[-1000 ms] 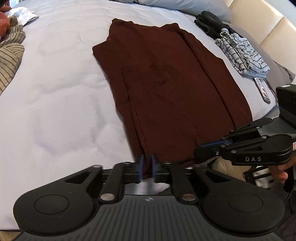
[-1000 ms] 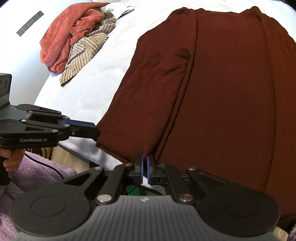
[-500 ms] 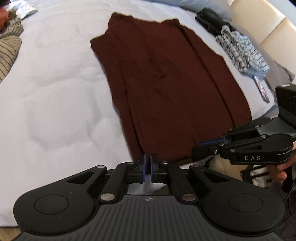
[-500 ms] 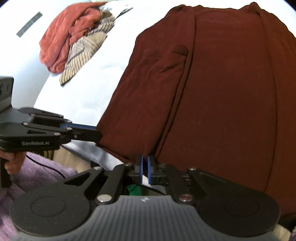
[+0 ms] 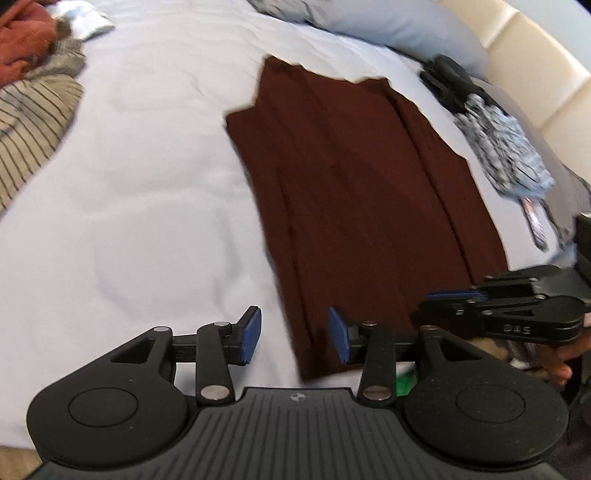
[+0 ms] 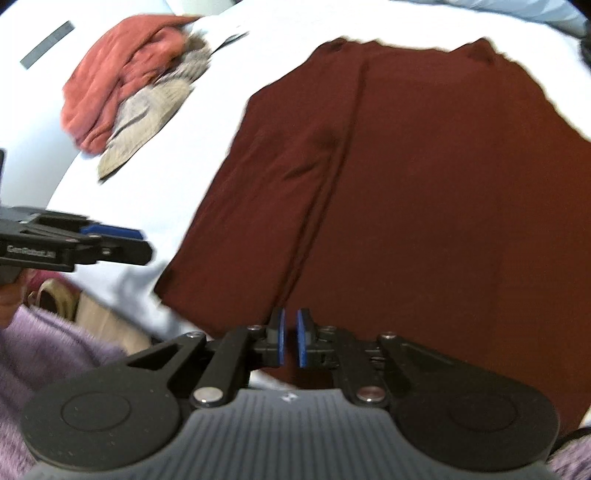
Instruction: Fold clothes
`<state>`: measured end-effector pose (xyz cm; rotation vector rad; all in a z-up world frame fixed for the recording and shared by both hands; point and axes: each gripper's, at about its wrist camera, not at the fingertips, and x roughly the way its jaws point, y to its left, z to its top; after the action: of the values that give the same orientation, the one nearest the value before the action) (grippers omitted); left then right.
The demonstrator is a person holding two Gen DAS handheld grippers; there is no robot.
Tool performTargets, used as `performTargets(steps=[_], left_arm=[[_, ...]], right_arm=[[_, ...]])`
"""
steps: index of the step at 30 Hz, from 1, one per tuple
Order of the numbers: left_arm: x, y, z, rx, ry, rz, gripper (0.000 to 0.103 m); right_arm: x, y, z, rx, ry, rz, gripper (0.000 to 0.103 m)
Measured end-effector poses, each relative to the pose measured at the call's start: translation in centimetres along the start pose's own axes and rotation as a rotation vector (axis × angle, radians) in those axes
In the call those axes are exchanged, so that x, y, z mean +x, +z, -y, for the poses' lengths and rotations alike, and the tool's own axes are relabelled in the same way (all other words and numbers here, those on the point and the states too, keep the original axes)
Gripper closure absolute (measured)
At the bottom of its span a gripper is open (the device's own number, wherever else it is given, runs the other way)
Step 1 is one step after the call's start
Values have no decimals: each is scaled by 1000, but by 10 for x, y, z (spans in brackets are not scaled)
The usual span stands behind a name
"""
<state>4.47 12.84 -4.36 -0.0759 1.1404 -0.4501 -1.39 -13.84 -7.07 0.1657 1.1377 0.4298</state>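
A dark maroon garment (image 5: 362,206) lies flat on the white bed (image 5: 147,184), its sides folded inward into a long strip. My left gripper (image 5: 294,334) hovers over the garment's near left corner. Its jaws are opening, the blue pads (image 5: 251,334) stand wide apart, and neither presses on the cloth. My right gripper (image 6: 291,338) sits over the near hem of the maroon garment (image 6: 424,184). Its jaws are opening too, with a narrow gap between the pads and no cloth pinched. Each gripper shows in the other's view: the right gripper (image 5: 443,297) and the left gripper (image 6: 144,251).
An orange-red cloth (image 6: 122,81) and a striped garment (image 5: 29,136) are heaped at the bed's far left. A black item (image 5: 447,81), a blue-white patterned garment (image 5: 506,147) and a slim flat object (image 5: 533,221) lie on the right. A pillow (image 5: 388,29) and cream headboard (image 5: 535,74) are behind. A purple fuzzy sleeve (image 6: 55,350) is nearby.
The left jaws went from shut on the hem to wide apart, letting the cloth go. The right jaws parted a little. Both grippers shifted slightly over the near hem.
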Motion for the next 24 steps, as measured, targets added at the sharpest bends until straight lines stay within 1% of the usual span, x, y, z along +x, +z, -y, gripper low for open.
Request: performTargets(steps=[3,6,9,11,12,14,16,20,24], left_arm=[[4,22,1,9,55,17,65],[12,47,0,9,50,20,64],[24,74,-2,37,74,29,64],[33,91,-3,52,89,39,64],[37,99,-5,47,85,47,63],[46,115,-11,37,72,57,61],[55,130,-16,42,69,62,60],[72,152,-30,71,58,40,60],[88,162,-41,112,9,-14,60]], right_arm=[[0,18,14,24,-51,40,93],[3,41,33,53,-70,88,93],[7,68,51,62,-68,123,92],[8,88,61,45,-59,137,92],[10,99,64,24,-54,141,92],[16,121,71,-21,-44,144,87],[24,145,80,-52,-24,145,66],[44,191,96,-62,54,125,66],[70,237,103,-48,146,131,66]])
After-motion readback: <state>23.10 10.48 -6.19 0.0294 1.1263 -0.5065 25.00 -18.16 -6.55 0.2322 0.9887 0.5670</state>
